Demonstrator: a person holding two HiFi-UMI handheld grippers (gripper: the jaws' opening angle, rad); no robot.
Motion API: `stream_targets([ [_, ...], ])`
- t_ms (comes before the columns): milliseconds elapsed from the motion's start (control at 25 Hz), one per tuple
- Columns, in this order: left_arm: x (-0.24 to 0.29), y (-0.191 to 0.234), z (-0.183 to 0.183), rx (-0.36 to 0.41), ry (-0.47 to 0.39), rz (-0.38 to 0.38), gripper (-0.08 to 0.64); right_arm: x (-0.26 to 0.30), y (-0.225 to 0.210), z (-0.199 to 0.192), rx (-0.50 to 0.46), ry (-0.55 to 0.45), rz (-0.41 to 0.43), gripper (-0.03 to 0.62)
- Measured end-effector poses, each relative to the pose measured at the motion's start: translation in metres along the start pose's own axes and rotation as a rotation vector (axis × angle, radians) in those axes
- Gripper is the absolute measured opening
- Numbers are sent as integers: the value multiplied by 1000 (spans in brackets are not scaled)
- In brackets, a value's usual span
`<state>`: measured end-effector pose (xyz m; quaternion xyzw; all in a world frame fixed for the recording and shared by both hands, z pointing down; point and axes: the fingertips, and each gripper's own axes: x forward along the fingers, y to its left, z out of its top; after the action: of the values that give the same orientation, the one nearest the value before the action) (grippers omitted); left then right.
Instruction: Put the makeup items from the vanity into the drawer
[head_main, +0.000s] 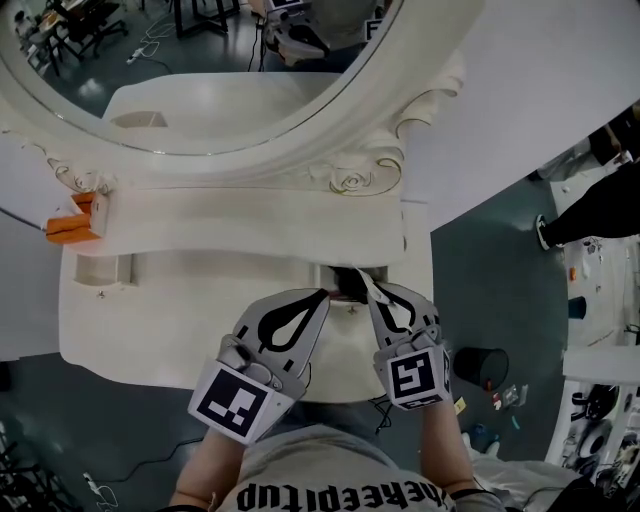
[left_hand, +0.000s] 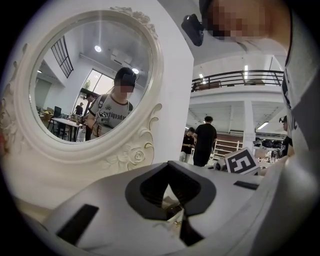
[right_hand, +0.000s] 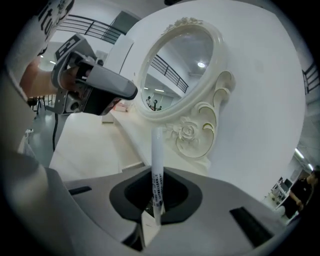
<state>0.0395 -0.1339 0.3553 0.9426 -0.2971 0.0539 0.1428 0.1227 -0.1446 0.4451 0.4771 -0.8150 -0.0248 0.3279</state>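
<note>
1. At the middle of the vanity table (head_main: 200, 300), below the mirror (head_main: 200, 60), both claws crowd over what looks like the small open drawer (head_main: 335, 272).
2. The right claw (right_hand: 156, 217) pinches a slim white makeup pen (right_hand: 156, 170) by its lower end, so the pen stands clear, probably ready to go into the drawer.
3. The left claw (left_hand: 179, 220) has its tips pressed together beside the drawer. It may be holding the drawer open, but I cannot tell.
4. An orange item (head_main: 72, 228) sits at the ledge's far left, well apart and not yet stowed.
</note>
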Motion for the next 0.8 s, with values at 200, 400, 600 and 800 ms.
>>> stream_targets([
  [200,2,2,-2,-11,3,-3,21,10,6,-15,-99,58,10,32],
  [400,3,6,-4,-14,5,-2,21,19,10,-25,-187,109,29,32],
  [600,2,10,-6,-19,10,3,21,27,11,-33,-223,150,49,34],
  [800,2,14,-8,-29,13,9,21,32,10,-38,-241,176,58,34],
])
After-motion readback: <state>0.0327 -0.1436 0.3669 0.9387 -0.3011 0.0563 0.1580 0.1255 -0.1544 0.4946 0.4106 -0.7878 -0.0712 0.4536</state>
